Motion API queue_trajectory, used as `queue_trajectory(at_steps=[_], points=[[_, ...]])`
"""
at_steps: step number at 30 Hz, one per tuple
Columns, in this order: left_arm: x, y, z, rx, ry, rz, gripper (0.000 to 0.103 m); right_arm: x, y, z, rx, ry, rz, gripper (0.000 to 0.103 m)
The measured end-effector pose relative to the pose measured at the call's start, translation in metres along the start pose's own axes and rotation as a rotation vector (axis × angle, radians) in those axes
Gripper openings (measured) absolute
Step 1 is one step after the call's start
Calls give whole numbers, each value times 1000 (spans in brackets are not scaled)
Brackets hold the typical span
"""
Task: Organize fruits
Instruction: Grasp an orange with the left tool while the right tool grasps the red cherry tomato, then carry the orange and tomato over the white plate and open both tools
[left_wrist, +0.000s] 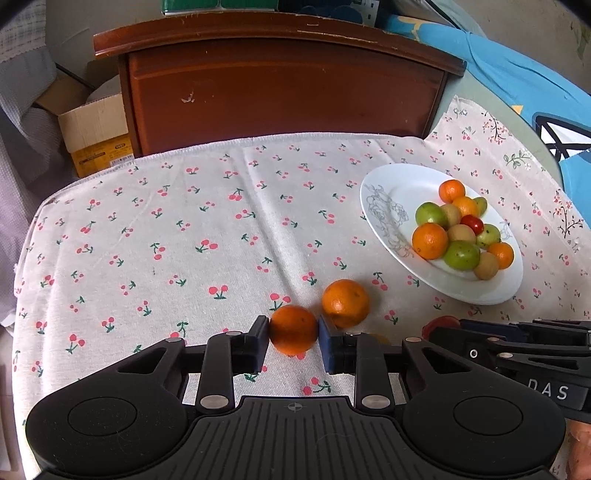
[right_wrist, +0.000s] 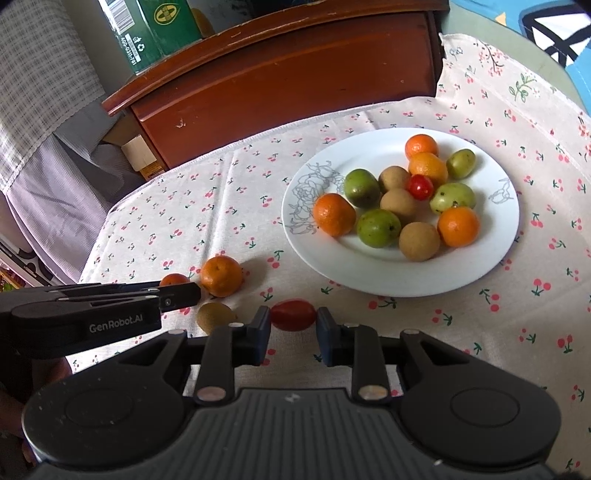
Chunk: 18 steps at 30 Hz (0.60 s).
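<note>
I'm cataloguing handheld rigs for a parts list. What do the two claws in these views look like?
Both are matte black plastic. The left claw and right claw each have dark blue rectangular pads on linked black bars with silver rivets, two round discs, and a ribbed centre plate. The side of the left one reads "GenRobot.AI" in white; the right one's side shows "DAS". No cables or sleeves show.

I have the left gripper (left_wrist: 293, 341) angled down toward the table, its two blue pads clamped on the sides of a small orange (left_wrist: 293, 329). My right gripper (right_wrist: 293, 325) sits just beside it on the right, tilted down the same way, pads pressed on either end of a red tomato (right_wrist: 294, 314). From the right wrist view, the left gripper reaches in level from the left edge.
</note>
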<state>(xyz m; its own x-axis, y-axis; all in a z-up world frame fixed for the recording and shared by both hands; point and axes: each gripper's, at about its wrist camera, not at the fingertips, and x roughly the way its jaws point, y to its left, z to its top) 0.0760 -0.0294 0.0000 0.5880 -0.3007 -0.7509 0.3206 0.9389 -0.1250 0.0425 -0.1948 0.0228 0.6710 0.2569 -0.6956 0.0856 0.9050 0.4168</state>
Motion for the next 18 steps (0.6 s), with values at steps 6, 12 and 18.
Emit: queue_trajectory(at_steps=[6, 12, 18], points=[[-8, -4, 4, 6, -26, -3, 26, -4, -1, 2, 7, -7, 6, 26], [-25, -5, 14, -12, -89, -29, 26, -20, -6, 17, 34, -64, 28, 19], [-31, -8, 18, 3, -115, -28, 26, -30, -13, 25, 57, -94, 39, 19]])
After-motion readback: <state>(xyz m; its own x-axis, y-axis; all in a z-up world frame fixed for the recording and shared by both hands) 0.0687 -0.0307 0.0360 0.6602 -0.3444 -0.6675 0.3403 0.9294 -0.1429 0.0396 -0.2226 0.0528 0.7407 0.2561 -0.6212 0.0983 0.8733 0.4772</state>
